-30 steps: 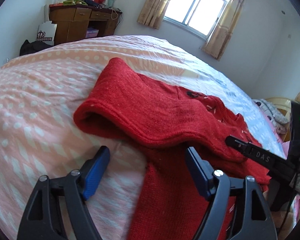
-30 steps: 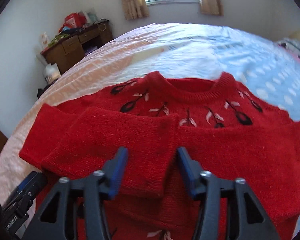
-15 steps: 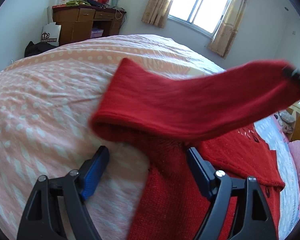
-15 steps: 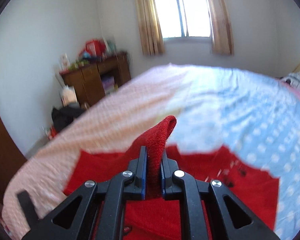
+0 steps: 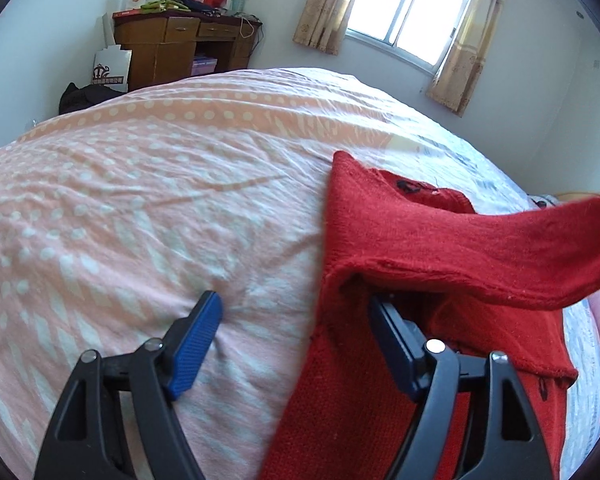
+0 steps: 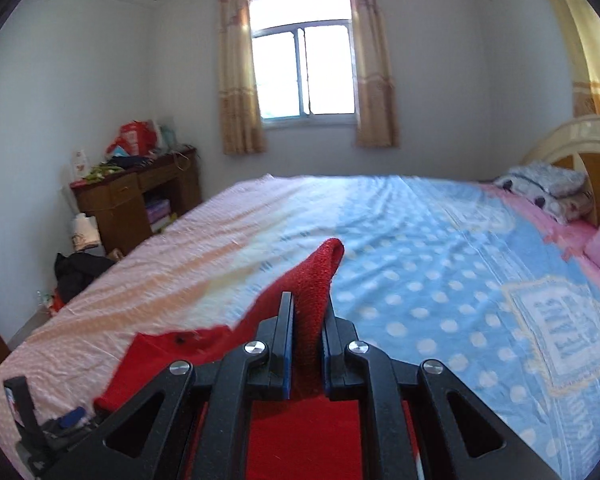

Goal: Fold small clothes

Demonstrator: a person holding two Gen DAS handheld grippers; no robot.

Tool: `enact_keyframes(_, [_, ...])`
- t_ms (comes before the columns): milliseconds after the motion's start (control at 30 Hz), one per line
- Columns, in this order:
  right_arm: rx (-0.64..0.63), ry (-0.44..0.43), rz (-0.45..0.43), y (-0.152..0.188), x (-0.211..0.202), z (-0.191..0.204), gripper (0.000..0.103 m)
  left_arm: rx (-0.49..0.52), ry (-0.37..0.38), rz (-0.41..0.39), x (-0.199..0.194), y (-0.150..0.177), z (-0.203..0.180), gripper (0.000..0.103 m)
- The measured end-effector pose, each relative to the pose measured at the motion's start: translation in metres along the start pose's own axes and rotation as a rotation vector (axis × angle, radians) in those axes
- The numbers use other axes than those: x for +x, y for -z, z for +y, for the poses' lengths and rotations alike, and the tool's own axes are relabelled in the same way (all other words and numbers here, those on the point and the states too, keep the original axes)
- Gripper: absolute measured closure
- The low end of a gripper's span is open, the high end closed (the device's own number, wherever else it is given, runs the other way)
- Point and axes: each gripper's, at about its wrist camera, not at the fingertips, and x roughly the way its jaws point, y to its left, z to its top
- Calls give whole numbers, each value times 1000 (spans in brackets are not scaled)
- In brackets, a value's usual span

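Nearest: right tool [image 6: 305, 354] clamped tight on the cuff end of the red sweater's sleeve [image 6: 315, 280], knit standing up between the blue pads and poking out past them. Lifted clear of the bed, that sleeve; seen from the left wrist as a long red band [image 5: 500, 256] running from the shoulder fold out toward the right edge of the view. Long axis thus crosswise over the sweater body, free end on the right tool's side, root at the left shoulder.

Left tool [image 5: 296, 340] wide open, nothing held. One blue pad over bare bedsheet just left of the sweater's edge, the other tucked under the raised sleeve near its root, against the red sweater [image 5: 352, 392]. Touching the knit or only close above it: cannot tell. Nearer to the shoulder fold than the right tool, so probably the one to pin that fold while the sleeve gets carried and laid down.

Sweater body flat on the bed [image 5: 140, 208], dark embroidery by the collar just showing. Sheet beyond the sweater peach with white dots on the left, blue with dots on the right, mildly creased.

Further past the sweater: pillows [image 6: 548, 190] and headboard at the right, a cluttered wooden desk [image 6: 136, 200] at the left wall, curtained window [image 6: 304, 72] straight behind.
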Motion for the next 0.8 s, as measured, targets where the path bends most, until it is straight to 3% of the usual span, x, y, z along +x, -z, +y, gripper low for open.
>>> enact_keyframes(133, [52, 9, 126, 38, 31, -21, 93, 21, -18, -1, 1, 0, -2, 24])
enact_keyframes(267, [140, -39, 143, 46, 31, -27, 93, 24, 7, -12, -5, 2, -1, 24])
enact_keyframes(433, [91, -89, 74, 7, 11, -1, 93, 113, 29, 0, -18, 6, -20, 19])
enact_keyframes(533, [59, -137, 20, -27, -4, 20, 93, 219, 31, -17, -24, 13, -50, 7])
enact_keyframes(667, [30, -205, -40, -63, -27, 47, 93, 253, 47, -18, -16, 5, -83, 5])
enact_keyframes(733, [13, -231, -76, -77, -43, 59, 93, 232, -9, 9, -1, -8, -91, 5])
enact_keyframes(800, [9, -249, -104, -84, -56, 63, 93, 197, -135, 34, 17, -18, -88, 5])
